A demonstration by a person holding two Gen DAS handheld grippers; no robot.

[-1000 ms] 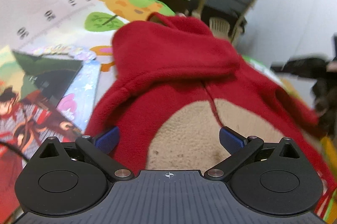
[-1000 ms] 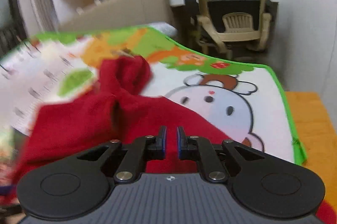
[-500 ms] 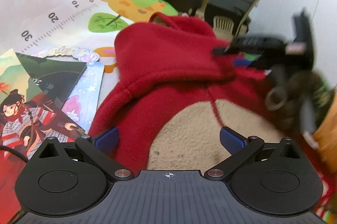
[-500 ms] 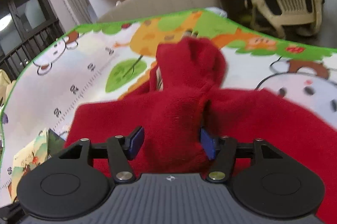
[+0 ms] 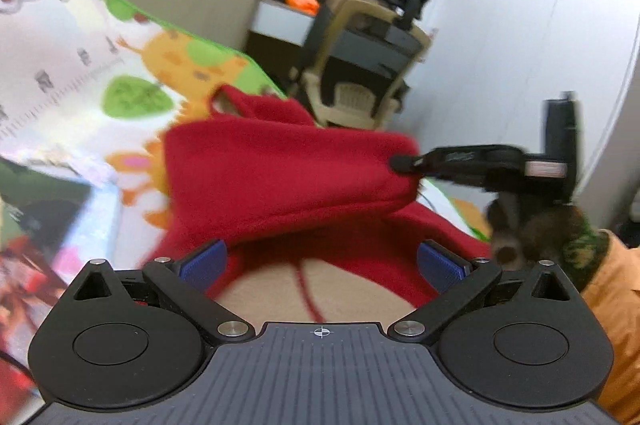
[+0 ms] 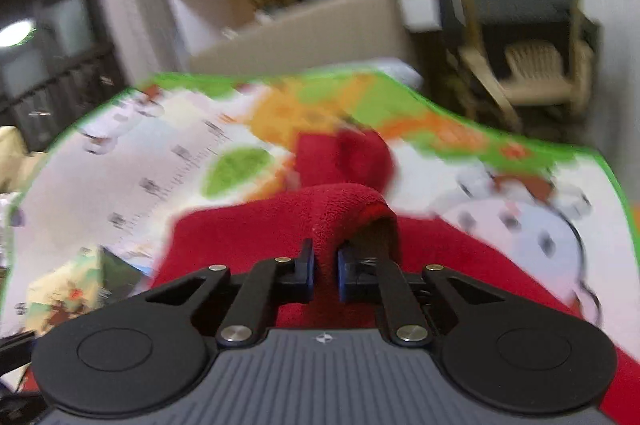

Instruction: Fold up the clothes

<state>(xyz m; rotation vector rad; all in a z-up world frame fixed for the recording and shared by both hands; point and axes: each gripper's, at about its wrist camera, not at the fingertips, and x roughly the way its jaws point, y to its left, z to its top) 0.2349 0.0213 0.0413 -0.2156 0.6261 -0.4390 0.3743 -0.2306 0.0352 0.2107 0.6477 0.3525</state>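
A red fleece hoodie (image 5: 280,169) with a beige front panel (image 5: 288,301) lies on a colourful play mat (image 5: 80,65). My left gripper (image 5: 322,261) hovers open over the beige panel, nothing between its blue pads. In the left wrist view my right gripper (image 5: 400,163) comes in from the right and pinches the edge of the hood, lifting it. The right wrist view shows my right gripper (image 6: 324,265) shut on a fold of the red hoodie (image 6: 280,229), with the hood's far tip (image 6: 344,157) lying on the play mat (image 6: 140,153) beyond.
Picture books (image 5: 36,225) lie on the mat to the left of the hoodie. A beige sofa back (image 5: 192,1) and a tan chair (image 5: 360,65) stand past the mat's far green edge. An orange sleeve (image 5: 616,305) shows at the right.
My right gripper swung left over the hood, shut on its edge and raised it. The left gripper stayed open above the beige panel.
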